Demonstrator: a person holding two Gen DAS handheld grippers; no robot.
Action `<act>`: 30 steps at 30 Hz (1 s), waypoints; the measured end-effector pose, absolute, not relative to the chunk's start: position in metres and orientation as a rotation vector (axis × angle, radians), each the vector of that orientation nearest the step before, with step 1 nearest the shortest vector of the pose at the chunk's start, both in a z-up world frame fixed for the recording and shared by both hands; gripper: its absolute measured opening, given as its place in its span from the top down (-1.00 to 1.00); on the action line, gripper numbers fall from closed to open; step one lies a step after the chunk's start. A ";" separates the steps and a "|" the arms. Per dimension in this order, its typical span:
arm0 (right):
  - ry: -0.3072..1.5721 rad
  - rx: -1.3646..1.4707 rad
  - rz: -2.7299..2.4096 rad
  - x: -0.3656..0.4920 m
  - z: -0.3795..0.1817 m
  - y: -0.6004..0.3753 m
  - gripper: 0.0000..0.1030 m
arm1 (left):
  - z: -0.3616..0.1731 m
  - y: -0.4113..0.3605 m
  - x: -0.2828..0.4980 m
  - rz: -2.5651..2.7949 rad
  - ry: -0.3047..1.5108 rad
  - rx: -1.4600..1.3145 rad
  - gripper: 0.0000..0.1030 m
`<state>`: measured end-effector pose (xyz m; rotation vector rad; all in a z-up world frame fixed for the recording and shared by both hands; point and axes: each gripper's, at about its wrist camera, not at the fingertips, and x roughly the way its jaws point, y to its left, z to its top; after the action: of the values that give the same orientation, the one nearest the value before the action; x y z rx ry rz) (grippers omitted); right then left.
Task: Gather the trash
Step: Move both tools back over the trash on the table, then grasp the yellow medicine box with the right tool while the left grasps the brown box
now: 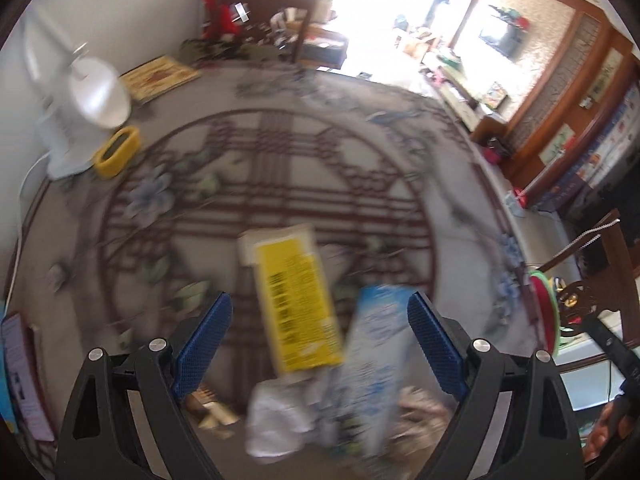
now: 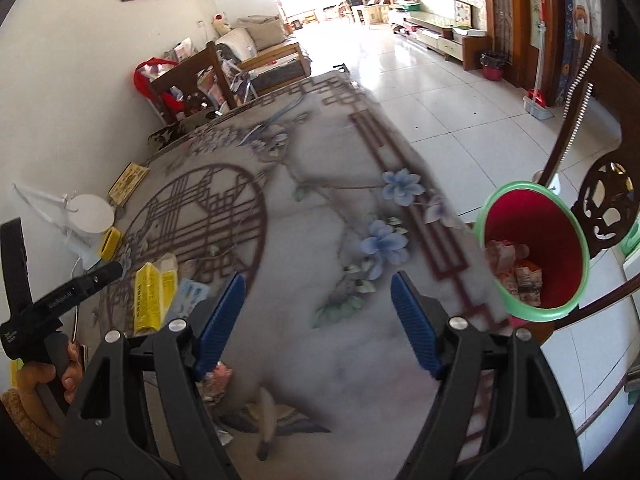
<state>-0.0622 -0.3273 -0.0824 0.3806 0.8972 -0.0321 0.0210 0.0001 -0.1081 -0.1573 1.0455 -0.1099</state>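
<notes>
The left gripper (image 1: 320,344) stands wide apart, its blue ribbed pads clear of everything, with nothing clamped between them. Beneath it, near the tabletop's (image 1: 448,208) near edge, lies a heap of trash: a crumpled white plastic wrapper (image 1: 276,416), a flat pale-blue printed packet (image 1: 372,360) and a long yellow carton (image 1: 298,304) with a black barcode and lines of print too blurred to read. Small gold-foil scraps (image 1: 216,414) sit just beside the left pad.

The right gripper (image 2: 318,320) is likewise spread open and empty above a bare stretch of the tablecloth. A crumpled pinkish wrapper (image 2: 218,378) lies by its left pad. At the left edge of the right wrist view, a hand (image 2: 48,376) grips the black handle of the other tool; its white lettering is too small to read.

The cloth is glossy grey, printed with a dark-red lattice circle and blue flowers. Off the tabletop's right edge stands a round trash bin (image 2: 560,248), red inside with a green rim, holding pink and orange wrappers.

Toward the far left edge sit a yellow rectangular container (image 1: 118,150), a white round-headed lamp (image 1: 98,94) and a flat framed picture (image 1: 160,78). Beyond are wooden chairs and a pale tiled floor.
</notes>
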 end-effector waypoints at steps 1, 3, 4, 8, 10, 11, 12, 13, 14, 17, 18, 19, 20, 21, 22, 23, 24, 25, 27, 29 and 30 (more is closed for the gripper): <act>0.900 0.371 -0.021 -0.059 -0.082 -0.317 -0.43 | -0.114 0.015 0.017 -0.086 1.066 -0.165 -0.66; 0.906 0.350 0.011 -0.052 -0.080 -0.295 -0.43 | -0.123 0.039 0.009 -0.048 1.107 -0.193 -0.66; 0.908 0.335 0.031 -0.047 -0.077 -0.284 -0.43 | -0.131 0.054 0.004 -0.022 1.141 -0.226 -0.66; 0.944 0.244 0.151 -0.021 -0.076 -0.233 -0.50 | -0.154 0.094 -0.012 0.051 1.203 -0.339 -0.66; 1.002 0.236 0.241 -0.001 -0.085 -0.201 -0.51 | -0.163 0.106 -0.017 0.061 1.229 -0.365 -0.66; 1.028 0.235 0.270 0.008 -0.090 -0.189 -0.51 | -0.166 0.112 -0.021 0.063 1.234 -0.375 -0.66; 1.058 0.219 0.297 0.017 -0.096 -0.173 -0.51 | -0.168 0.116 -0.024 0.064 1.236 -0.381 -0.66; 1.077 0.191 0.317 0.025 -0.100 -0.158 -0.51 | -0.169 0.120 -0.026 0.063 1.238 -0.386 -0.66; 1.093 0.159 0.331 0.031 -0.105 -0.144 -0.51 | -0.171 0.122 -0.028 0.061 1.243 -0.391 -0.66; 1.150 0.089 0.378 0.048 -0.123 -0.105 -0.50 | -0.179 0.128 -0.035 0.062 1.268 -0.421 -0.66; 1.171 0.066 0.380 0.052 -0.130 -0.094 -0.50 | -0.182 0.129 -0.037 0.058 1.275 -0.432 -0.66; 1.186 0.043 0.381 0.054 -0.137 -0.085 -0.50 | -0.185 0.129 -0.039 0.051 1.282 -0.440 -0.66; 1.201 0.022 0.381 0.056 -0.143 -0.078 -0.50 | -0.187 0.127 -0.041 0.048 1.289 -0.442 -0.66; 1.216 0.002 0.383 0.059 -0.150 -0.071 -0.50 | -0.190 0.127 -0.040 0.045 1.297 -0.445 -0.66; 1.232 -0.020 0.383 0.061 -0.157 -0.066 -0.50 | -0.193 0.126 -0.040 0.043 1.305 -0.449 -0.66; 1.242 -0.033 0.383 0.062 -0.161 -0.063 -0.50 | -0.196 0.124 -0.040 0.041 1.315 -0.456 -0.66; 1.257 -0.043 0.379 0.065 -0.167 -0.063 -0.46 | -0.198 0.123 -0.039 0.039 1.323 -0.464 -0.66; 1.268 -0.044 0.377 0.066 -0.171 -0.064 -0.26 | -0.202 0.122 -0.038 0.033 1.333 -0.479 -0.66; 1.288 -0.002 0.400 0.067 -0.177 -0.068 0.13 | -0.206 0.119 -0.036 0.029 1.343 -0.489 -0.66; 1.280 0.020 0.390 0.067 -0.175 -0.074 0.19 | -0.208 0.114 -0.033 0.024 1.344 -0.474 -0.66; 1.269 0.035 0.390 0.065 -0.171 -0.078 0.21 | -0.208 0.111 -0.031 0.015 1.345 -0.466 -0.66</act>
<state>0.0650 -0.0781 -0.1707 0.0354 1.2685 0.3897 -0.0310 0.1109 -0.2079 -0.4662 1.3453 0.0147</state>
